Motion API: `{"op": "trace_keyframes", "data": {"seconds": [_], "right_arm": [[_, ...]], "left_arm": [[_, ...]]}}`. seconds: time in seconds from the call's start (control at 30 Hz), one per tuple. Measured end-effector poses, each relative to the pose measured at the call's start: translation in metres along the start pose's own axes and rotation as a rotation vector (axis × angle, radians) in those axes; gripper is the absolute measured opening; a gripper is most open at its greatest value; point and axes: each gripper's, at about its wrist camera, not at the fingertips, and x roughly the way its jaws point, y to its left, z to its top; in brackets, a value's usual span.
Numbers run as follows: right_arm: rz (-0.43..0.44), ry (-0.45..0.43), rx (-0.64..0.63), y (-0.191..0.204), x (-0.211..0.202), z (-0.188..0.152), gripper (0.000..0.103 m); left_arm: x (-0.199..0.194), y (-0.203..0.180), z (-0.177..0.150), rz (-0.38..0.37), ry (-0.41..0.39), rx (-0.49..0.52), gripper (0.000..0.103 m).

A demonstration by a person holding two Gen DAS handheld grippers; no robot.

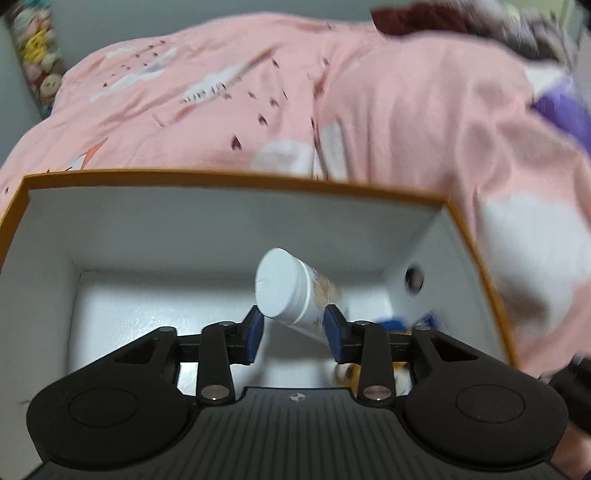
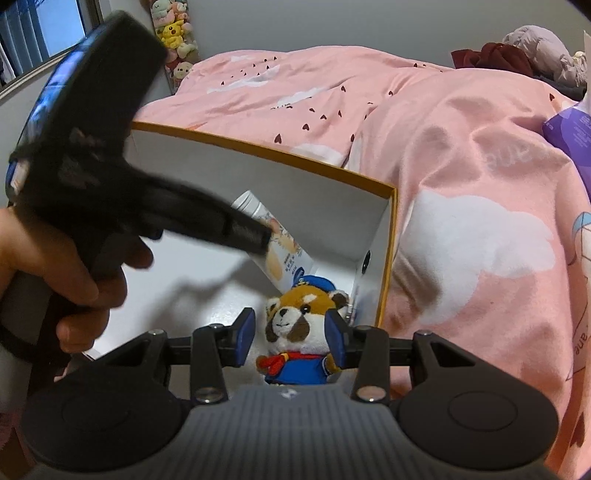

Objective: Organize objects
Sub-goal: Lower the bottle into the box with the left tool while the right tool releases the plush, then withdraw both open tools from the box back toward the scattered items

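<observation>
A white tube with a white cap (image 1: 291, 291) and printed pictures is held tilted between the pads of my left gripper (image 1: 293, 330), inside an open white box with an orange rim (image 1: 236, 179). The tube also shows in the right wrist view (image 2: 275, 251), with the left gripper (image 2: 255, 236) on it. A red panda plush in a blue uniform (image 2: 299, 332) lies in the box's near right corner. My right gripper (image 2: 291, 338) is open, with its pads on either side of the plush's head, not squeezing it.
The box (image 2: 388, 236) sits on a bed with a pink quilt (image 2: 461, 166). A purple pack (image 2: 570, 136) lies at the far right. Clothes (image 2: 517, 55) are piled at the back. Plush toys (image 2: 173, 33) hang on the wall.
</observation>
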Motion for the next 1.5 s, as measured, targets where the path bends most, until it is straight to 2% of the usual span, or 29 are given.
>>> {"op": "trace_keyframes", "data": {"seconds": [0.1, 0.13, 0.17, 0.23, 0.3, 0.43, 0.5, 0.53, 0.57, 0.67, 0.83, 0.93, 1.0, 1.1, 1.2, 1.27, 1.37, 1.43, 1.5], "right_arm": [[-0.001, 0.002, 0.007, 0.0, 0.001, -0.001, 0.046], [-0.003, 0.002, 0.007, -0.001, 0.0, -0.001, 0.047], [-0.008, 0.002, 0.006, -0.001, -0.001, -0.002, 0.047], [-0.014, 0.001, 0.004, -0.003, -0.002, -0.003, 0.048], [-0.017, 0.002, 0.004, -0.004, -0.003, -0.004, 0.048], [-0.016, -0.001, 0.008, -0.003, -0.001, -0.004, 0.047], [0.007, 0.0, 0.002, -0.001, 0.0, -0.002, 0.043], [0.025, 0.005, 0.0, 0.0, 0.002, -0.001, 0.035], [0.048, 0.016, 0.0, 0.001, 0.005, 0.001, 0.028], [0.102, 0.055, -0.005, 0.008, 0.016, 0.011, 0.022], [0.167, 0.157, 0.023, 0.017, 0.05, 0.029, 0.019], [0.194, 0.22, 0.069, 0.019, 0.076, 0.037, 0.019], [0.168, 0.249, 0.095, 0.02, 0.09, 0.039, 0.019], [0.13, 0.282, 0.126, 0.017, 0.103, 0.041, 0.019], [0.101, 0.281, 0.14, 0.013, 0.107, 0.041, 0.02], [0.077, 0.282, 0.149, 0.01, 0.111, 0.04, 0.016], [0.045, 0.251, 0.173, 0.007, 0.112, 0.038, 0.008], [0.016, 0.23, 0.191, 0.006, 0.11, 0.038, 0.007], [0.012, 0.199, 0.215, 0.004, 0.103, 0.037, 0.01]], "left_arm": [[0.018, -0.001, -0.006, -0.067, 0.101, 0.016, 0.043], [0.019, 0.002, -0.007, -0.095, 0.099, 0.0, 0.043], [0.017, 0.003, -0.008, -0.096, 0.081, -0.01, 0.044], [0.008, 0.006, -0.007, -0.062, 0.032, -0.015, 0.051], [-0.002, 0.01, -0.007, -0.048, 0.008, -0.012, 0.052], [-0.033, 0.024, -0.013, -0.072, -0.056, -0.032, 0.052], [-0.05, 0.032, -0.018, -0.063, -0.096, -0.051, 0.052], [-0.058, 0.036, -0.02, -0.058, -0.116, -0.061, 0.052], [-0.066, 0.04, -0.022, -0.055, -0.136, -0.067, 0.052], [-0.088, 0.05, -0.03, -0.021, -0.189, -0.057, 0.052], [-0.102, 0.062, -0.044, 0.071, -0.213, -0.022, 0.052], [-0.107, 0.072, -0.053, 0.031, -0.205, -0.065, 0.052], [-0.113, 0.077, -0.06, -0.003, -0.214, -0.09, 0.052], [-0.123, 0.076, -0.069, 0.001, -0.253, -0.073, 0.052], [-0.132, 0.079, -0.078, -0.037, -0.26, -0.089, 0.052], [-0.138, 0.081, -0.083, -0.065, -0.254, -0.115, 0.052], [-0.147, 0.081, -0.093, -0.075, -0.257, -0.109, 0.052], [-0.155, 0.082, -0.1, -0.069, -0.263, -0.111, 0.052], [-0.161, 0.082, -0.108, -0.068, -0.263, -0.116, 0.052]]}}
